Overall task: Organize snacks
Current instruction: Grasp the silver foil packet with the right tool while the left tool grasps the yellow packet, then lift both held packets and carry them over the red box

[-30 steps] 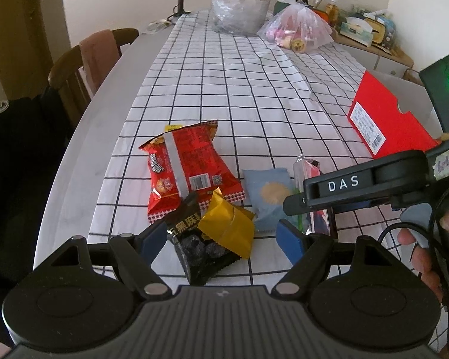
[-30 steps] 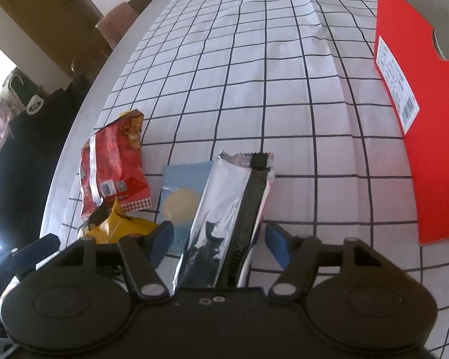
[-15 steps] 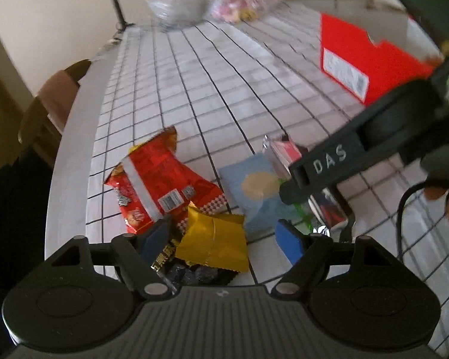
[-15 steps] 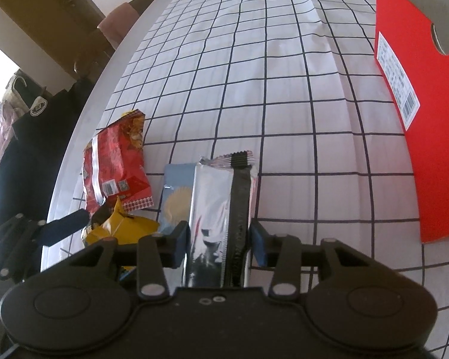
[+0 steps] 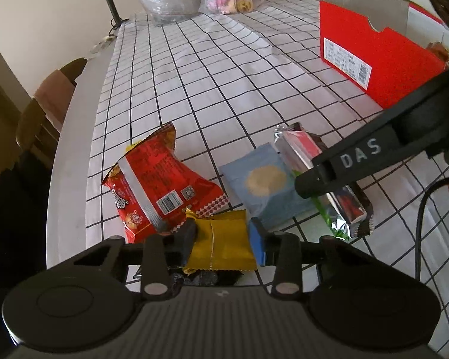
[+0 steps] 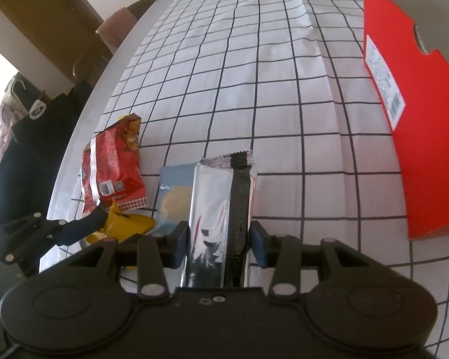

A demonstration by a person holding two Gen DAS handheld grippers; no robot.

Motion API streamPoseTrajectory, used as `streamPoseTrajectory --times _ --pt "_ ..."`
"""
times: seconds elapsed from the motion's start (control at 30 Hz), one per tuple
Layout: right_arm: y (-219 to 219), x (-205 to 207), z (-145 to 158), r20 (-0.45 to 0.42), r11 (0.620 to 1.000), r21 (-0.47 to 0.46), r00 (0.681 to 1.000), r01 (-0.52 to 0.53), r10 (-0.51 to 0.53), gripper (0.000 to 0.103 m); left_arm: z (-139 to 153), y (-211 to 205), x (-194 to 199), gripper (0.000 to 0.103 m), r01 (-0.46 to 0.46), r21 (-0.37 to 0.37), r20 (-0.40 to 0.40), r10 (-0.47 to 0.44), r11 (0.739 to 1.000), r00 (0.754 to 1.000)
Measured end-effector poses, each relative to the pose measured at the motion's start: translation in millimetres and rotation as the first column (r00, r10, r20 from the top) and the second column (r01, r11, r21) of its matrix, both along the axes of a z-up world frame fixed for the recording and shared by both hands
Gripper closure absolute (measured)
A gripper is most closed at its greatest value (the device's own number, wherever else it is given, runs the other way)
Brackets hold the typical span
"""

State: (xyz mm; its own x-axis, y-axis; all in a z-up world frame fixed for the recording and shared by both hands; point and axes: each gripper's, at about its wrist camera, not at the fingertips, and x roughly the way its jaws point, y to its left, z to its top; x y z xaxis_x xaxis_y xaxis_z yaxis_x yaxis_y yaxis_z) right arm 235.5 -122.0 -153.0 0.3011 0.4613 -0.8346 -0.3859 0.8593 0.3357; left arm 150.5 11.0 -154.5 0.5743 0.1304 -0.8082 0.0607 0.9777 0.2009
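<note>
Both my grippers have narrowed: right gripper [image 6: 220,242] clenches the silver wrapper [image 6: 221,209], left gripper [image 5: 223,237] is closing around the yellow packet [image 5: 221,243]. Pickup step, I judge; next, lift both toward the red box [image 5: 374,56].

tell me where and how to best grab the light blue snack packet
Probably by the light blue packet's far edge, coming from above on the open tablecloth side. It lies flat; the silver bar overlaps its right edge and the yellow packet sits against its near corner, so only the far side looks free.
</note>
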Motion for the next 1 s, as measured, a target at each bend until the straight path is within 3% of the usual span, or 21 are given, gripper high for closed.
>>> streamPoseTrajectory --times 0.57,1.0 --pt "-44 -32 51 0.084 1.000 0.015 0.996 0.023 -0.024 0.061 38 7 -20 0.067 -0.106 -0.153 0.068 0.117 0.983 0.991" --pt "-101 -44 102 0.202 0.997 0.015 0.977 0.070 -0.072 0.061 94 -29 -20 0.067 -0.034 -0.242 0.167 0.076 0.970 0.983"
